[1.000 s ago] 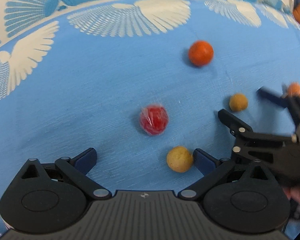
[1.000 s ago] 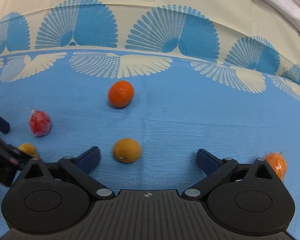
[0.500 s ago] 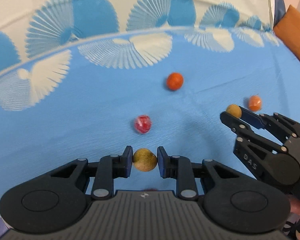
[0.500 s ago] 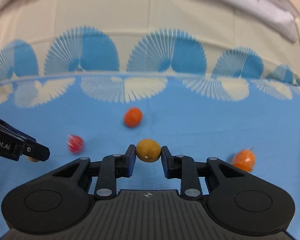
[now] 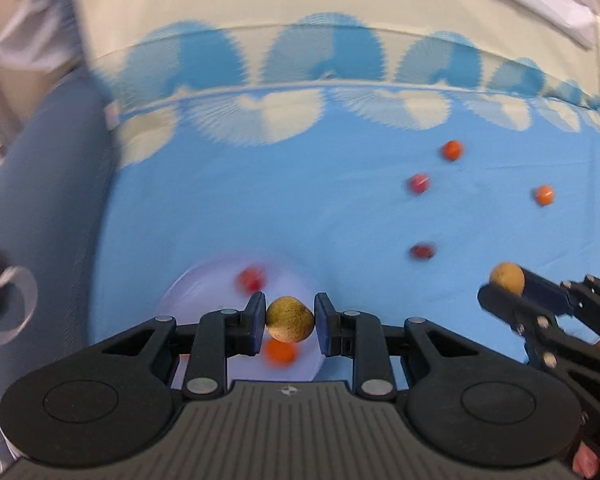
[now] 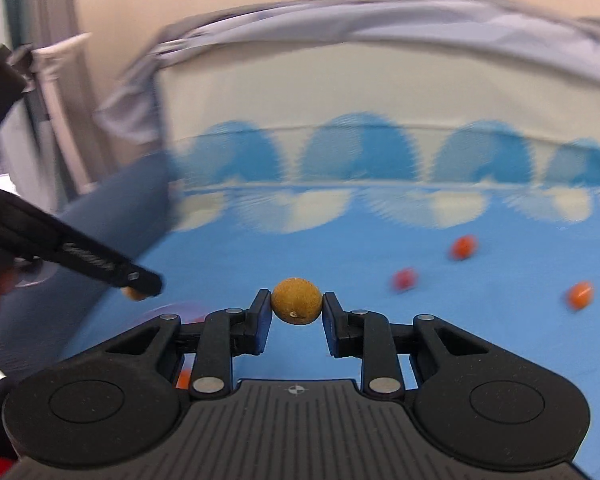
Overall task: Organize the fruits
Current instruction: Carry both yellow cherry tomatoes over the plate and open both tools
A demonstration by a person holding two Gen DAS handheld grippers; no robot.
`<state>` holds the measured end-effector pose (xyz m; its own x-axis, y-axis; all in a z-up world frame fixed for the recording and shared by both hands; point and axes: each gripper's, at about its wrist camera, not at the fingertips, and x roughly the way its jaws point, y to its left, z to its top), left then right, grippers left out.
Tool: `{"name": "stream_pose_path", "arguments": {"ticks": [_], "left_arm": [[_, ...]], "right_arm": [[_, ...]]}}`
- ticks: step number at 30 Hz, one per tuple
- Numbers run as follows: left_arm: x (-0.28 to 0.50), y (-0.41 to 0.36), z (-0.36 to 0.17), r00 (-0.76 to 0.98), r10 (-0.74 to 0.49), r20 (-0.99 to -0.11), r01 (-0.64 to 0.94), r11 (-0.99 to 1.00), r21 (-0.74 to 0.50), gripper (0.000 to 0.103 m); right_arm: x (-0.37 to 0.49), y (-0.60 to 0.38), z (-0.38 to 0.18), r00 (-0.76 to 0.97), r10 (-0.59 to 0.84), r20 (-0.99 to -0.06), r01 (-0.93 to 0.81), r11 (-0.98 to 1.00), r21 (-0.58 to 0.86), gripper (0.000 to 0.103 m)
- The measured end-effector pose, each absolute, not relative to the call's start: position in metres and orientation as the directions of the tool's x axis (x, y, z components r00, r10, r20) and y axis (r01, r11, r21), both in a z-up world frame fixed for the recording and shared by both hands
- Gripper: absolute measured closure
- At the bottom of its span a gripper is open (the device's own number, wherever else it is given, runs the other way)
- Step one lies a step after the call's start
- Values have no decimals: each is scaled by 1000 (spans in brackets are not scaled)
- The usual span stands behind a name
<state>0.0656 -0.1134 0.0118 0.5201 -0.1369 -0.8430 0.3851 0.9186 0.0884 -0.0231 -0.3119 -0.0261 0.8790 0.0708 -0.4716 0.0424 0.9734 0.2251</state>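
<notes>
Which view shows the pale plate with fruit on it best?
The left wrist view: the plate lies just beyond the left gripper, its rim and two reddish fruits visible though blurred. The right wrist view catches only a sliver of it behind the right gripper.

My left gripper: matte black plastic, ribbed grey-black top plate with a small crosshair mark, two round disc housings, linkage arms with silver pivot screws, blue-faced pads. My right gripper: same build, same crosshair mark, silver screws, blue pads.
</notes>
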Motion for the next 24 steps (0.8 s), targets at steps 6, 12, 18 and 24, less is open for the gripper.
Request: {"name": "stream_pose_path", "arguments": {"ticks": [6, 12, 18, 24], "left_arm": [[18, -39, 0, 474, -84, -877, 295, 953, 68, 74], [-15, 8, -17, 459, -61, -886, 251, 966, 63, 74], [-23, 35, -10, 489, -92, -867, 207, 978, 13, 74], [-22, 39, -9, 501, -121, -857, 211, 977, -14, 74]], "right_arm": [[-48, -234, -27, 829, 200, -522, -116, 975, 190, 74], [-66, -183, -43, 755, 228, -614, -195, 973, 122, 74], [-72, -162, -32, 755, 203, -623, -214, 975, 58, 74], [-72, -152, -33, 745, 190, -639, -228, 973, 24, 74]]}}
